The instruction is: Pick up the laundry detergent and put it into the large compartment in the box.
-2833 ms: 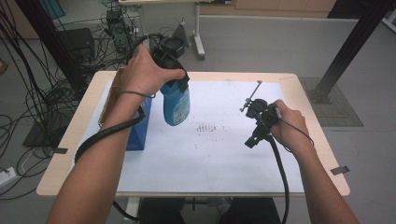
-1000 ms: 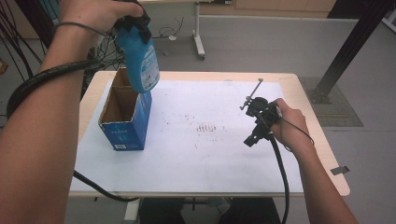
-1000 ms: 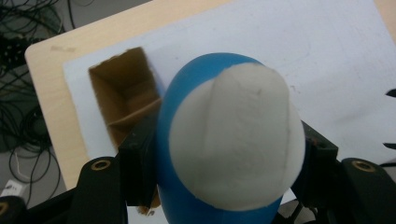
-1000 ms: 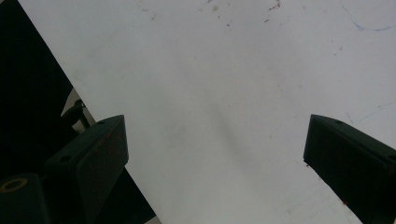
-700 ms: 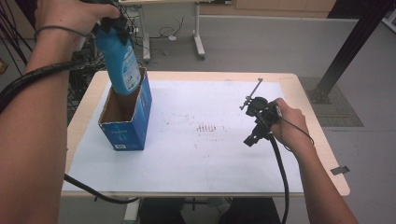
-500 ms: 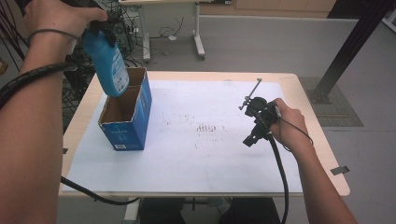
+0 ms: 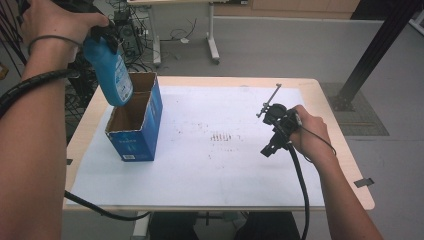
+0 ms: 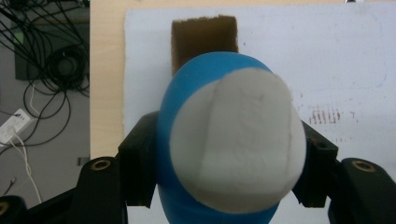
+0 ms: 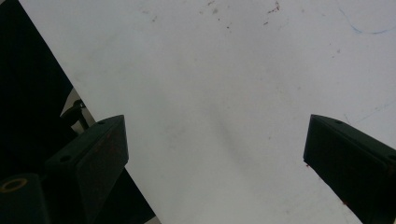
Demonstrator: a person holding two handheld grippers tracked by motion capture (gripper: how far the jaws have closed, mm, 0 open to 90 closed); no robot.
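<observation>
Left claw (image 8: pixel 224 186) clamps the blue bottle (image 7: pixel 112 75), hiding most of the box (image 8: pixel 204 39); right claw (image 9: pixel 215 163) gapes wide.

table: light wood (image 7: pixel 345 150), centre of frame
white sheet: (image 7: pixel 200 165), covers tabletop
cables: (image 7: pixel 135 25), floor, upper left
black post: (image 7: pixel 380 45), upper right

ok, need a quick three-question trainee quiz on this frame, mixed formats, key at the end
1. True or false: the left gripper is shut on the blue plastic bottle.
2. Multiple choice: the open-topped blue cardboard box stands
A) at the table's right edge
B) on the white sheet, below the bottle
C) on the floor
3. Fill in: the right gripper has its jaws ____, nothing between them.

Key:
1. True; the black jaws clamp the bottle's sides in the left gripper view.
2. B
3. open; the right gripper view has bare white sheet between them.
</observation>
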